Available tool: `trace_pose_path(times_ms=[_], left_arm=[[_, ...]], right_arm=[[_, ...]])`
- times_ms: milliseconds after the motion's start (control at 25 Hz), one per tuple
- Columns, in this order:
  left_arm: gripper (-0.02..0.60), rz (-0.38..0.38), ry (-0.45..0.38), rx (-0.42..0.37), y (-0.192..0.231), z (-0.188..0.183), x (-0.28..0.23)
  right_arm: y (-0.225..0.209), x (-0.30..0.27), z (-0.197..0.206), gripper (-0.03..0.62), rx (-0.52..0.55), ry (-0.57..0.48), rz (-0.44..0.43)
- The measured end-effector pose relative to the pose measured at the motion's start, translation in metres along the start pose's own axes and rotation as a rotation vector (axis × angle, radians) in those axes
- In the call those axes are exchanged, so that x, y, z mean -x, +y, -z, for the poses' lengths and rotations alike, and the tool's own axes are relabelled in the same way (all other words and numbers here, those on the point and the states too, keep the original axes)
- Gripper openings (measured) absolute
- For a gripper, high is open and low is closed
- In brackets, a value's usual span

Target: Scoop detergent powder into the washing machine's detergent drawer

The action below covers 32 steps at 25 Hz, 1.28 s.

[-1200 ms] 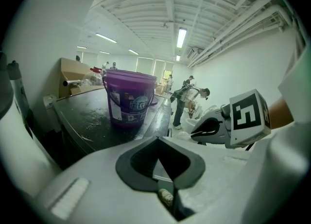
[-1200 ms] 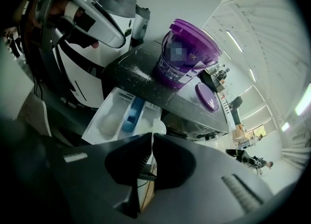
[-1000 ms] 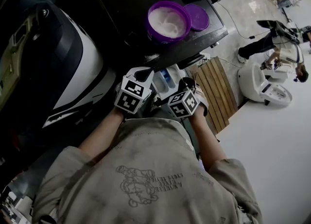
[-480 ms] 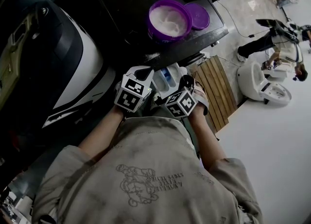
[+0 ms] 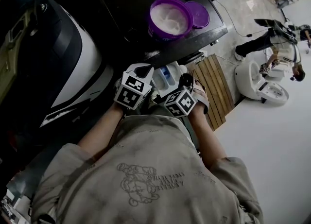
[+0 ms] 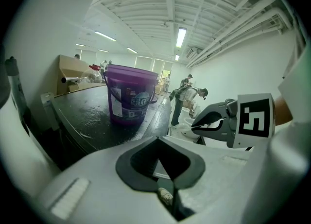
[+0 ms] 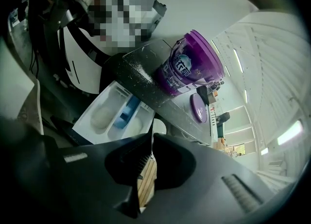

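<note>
The left forearm (image 5: 99, 133) and right forearm (image 5: 206, 138) reach forward side by side towards the detergent drawer (image 5: 167, 76). The left gripper (image 5: 142, 71) sits at the drawer's left edge and the right gripper (image 5: 187, 80) at its right edge. Each has its jaws pressed together, with nothing between them.

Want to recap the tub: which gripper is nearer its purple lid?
Right. The right gripper sits nearly straight before the lid; the left gripper sits further left, past the tub.

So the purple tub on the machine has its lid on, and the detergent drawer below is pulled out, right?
Not quite: the head view shows the purple tub open, its lid lying beside it. The detergent drawer is pulled out.
</note>
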State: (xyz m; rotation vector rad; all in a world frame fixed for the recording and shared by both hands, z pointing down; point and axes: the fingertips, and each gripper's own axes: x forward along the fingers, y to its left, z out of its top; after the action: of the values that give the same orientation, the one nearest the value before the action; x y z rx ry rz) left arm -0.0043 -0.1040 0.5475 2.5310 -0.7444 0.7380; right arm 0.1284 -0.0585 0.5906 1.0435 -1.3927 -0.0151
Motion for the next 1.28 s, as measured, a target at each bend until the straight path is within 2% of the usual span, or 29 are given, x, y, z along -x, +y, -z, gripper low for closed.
trace_pose_path(times_ms=[120, 200, 440, 680, 880, 1000, 1120, 1280], left_arm=[[0.0, -0.002, -0.002, 0.004, 0.001, 0.0, 0.001], [0.0, -0.003, -0.003, 0.007, 0.002, -0.001, 0.002], [0.0, -0.01, -0.002, 0.004, 0.004, -0.003, 0.004], [0.0, -0.013, -0.003, -0.002, 0.003, -0.005, 0.005], [0.0, -0.012, 0.001, -0.002, -0.001, -0.01, 0.005], [0.0, -0.018, 0.0, -0.006, -0.002, -0.013, 0.006], [0.0, -0.023, -0.007, -0.006, -0.002, -0.019, 0.008], [0.0, -0.033, -0.027, -0.013, -0.004, -0.031, 0.013]], right_arm=[[0.0, 0.001, -0.002, 0.037, 0.003, -0.003, -0.003], [0.001, 0.001, -0.003, 0.037, -0.032, -0.007, -0.033], [0.0, 0.002, -0.01, 0.037, -0.218, -0.051, -0.14], [-0.002, 0.011, -0.017, 0.037, -0.5, -0.141, -0.294], [-0.011, 0.016, -0.02, 0.037, -0.695, -0.237, -0.379], [-0.016, 0.02, -0.02, 0.037, -0.806, -0.26, -0.433], [-0.023, 0.026, -0.023, 0.037, -0.881, -0.291, -0.472], [-0.036, 0.034, -0.026, 0.037, -0.916, -0.342, -0.48]])
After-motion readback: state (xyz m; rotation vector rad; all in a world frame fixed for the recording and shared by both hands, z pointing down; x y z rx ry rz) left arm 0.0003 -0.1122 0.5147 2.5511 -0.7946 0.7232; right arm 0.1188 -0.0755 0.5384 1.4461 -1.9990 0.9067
